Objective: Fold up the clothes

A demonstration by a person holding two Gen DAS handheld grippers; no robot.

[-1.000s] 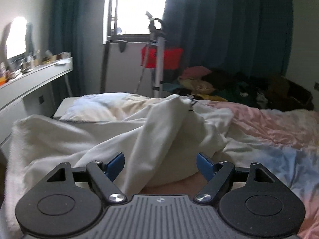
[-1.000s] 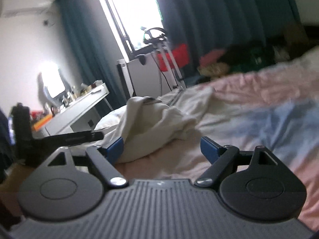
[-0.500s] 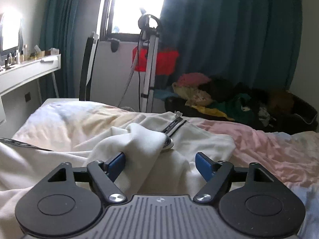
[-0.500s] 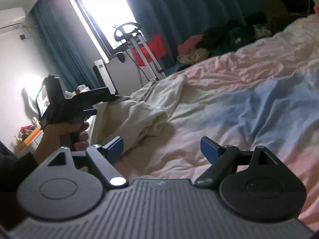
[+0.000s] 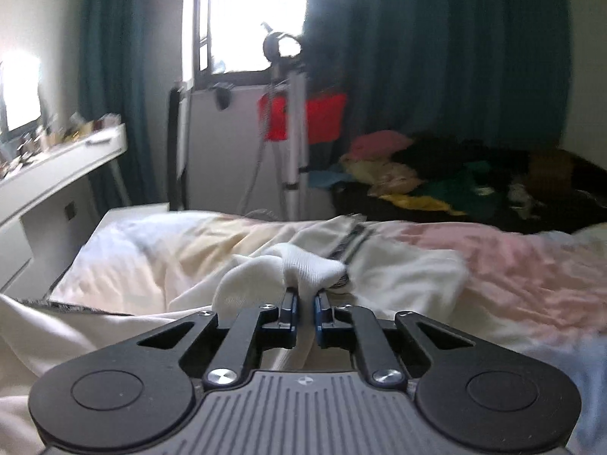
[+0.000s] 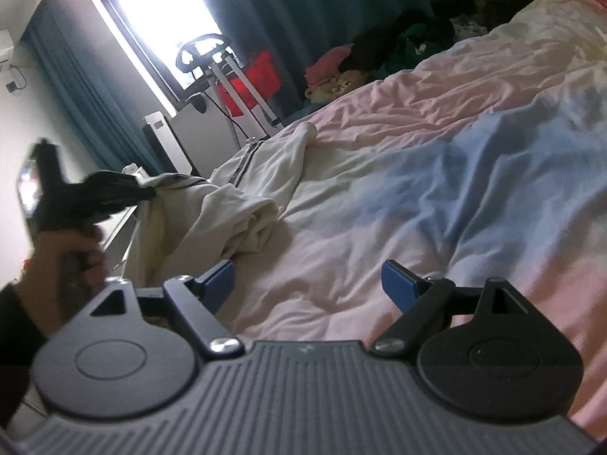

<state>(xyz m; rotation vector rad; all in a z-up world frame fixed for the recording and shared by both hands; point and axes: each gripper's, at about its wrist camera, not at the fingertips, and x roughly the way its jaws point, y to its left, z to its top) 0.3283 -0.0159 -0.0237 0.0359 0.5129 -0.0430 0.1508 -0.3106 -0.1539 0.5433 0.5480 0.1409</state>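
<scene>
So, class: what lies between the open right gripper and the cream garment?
Only bare pink bedsheet separates the right gripper from the cream garment, in the right wrist view.

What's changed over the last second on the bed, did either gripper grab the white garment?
The left gripper moved in over the white garment and clamped shut on a bunched fold of it; a second ago its jaws stood wide open. The right gripper dipped and rolled toward the pastel bedspread, jaws open as before, holding nothing. The clothes pile beyond the bed is unchanged.

Both wrist views low over the bed (image 5: pixel 531 265) – facing the window (image 6: pixel 159 19)
</scene>
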